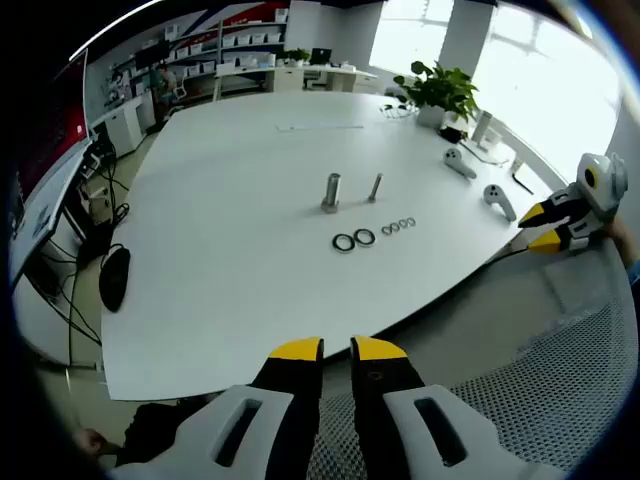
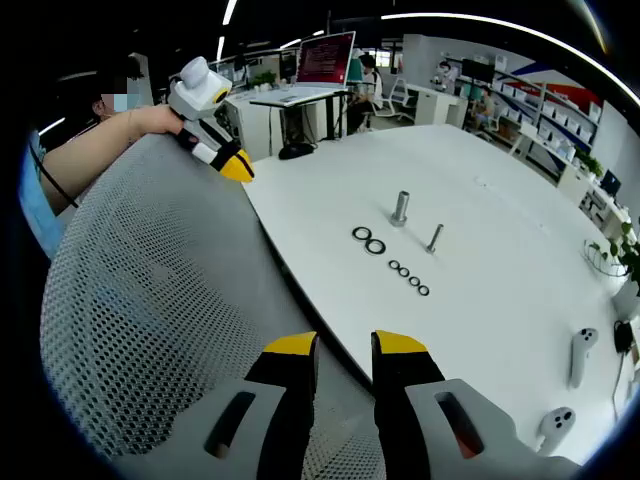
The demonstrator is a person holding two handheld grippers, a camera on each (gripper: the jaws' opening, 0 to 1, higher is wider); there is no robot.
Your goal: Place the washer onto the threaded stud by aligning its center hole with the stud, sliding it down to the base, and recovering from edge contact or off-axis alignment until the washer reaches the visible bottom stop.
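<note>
Both held back off the near edge of the white tabletop [image 1: 230,250]: left claw [image 1: 337,349] and right claw [image 2: 345,343], each slightly spread and empty. Mid-tabletop, two upright studs, thick stud [image 1: 331,191] beside thin stud [image 1: 375,187]. Just nearer, two large washers [image 1: 353,240] touching, beside four small washers [image 1: 398,226] in a row.

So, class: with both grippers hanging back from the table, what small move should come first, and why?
Probably bring the right gripper forward over the table toward the large washers. Both it and the left gripper hold nothing, their jaws slightly apart, and the washers lie flat beside the thick stud, none threaded on.
</note>
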